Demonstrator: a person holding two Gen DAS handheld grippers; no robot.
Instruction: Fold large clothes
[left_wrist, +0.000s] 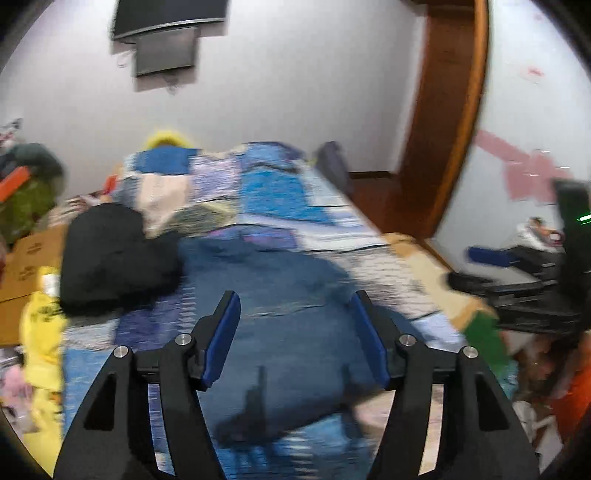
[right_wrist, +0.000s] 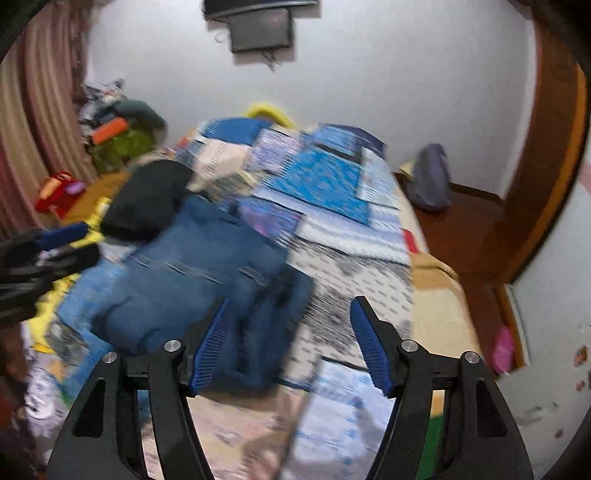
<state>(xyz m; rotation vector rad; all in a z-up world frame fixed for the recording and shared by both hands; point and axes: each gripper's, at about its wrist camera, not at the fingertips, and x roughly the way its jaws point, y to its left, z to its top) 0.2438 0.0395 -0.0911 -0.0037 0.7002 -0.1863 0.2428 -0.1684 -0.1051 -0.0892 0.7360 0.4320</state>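
A pair of blue jeans (left_wrist: 273, 291) lies folded over on the patchwork bedspread (left_wrist: 280, 192); it also shows in the right wrist view (right_wrist: 192, 280). My left gripper (left_wrist: 293, 306) is open and empty above the jeans. My right gripper (right_wrist: 290, 314) is open and empty above the right edge of the jeans. The left gripper shows at the left edge of the right wrist view (right_wrist: 44, 251), and the right gripper at the right edge of the left wrist view (left_wrist: 517, 280). Both views are motion-blurred.
A black garment (left_wrist: 110, 254) lies on the bed left of the jeans. Yellow cloth (left_wrist: 40, 332) and a cardboard box (left_wrist: 26, 266) sit at the bed's left side. A wooden door frame (left_wrist: 443, 122) and floor lie to the right. A grey bag (right_wrist: 430, 177) stands by the wall.
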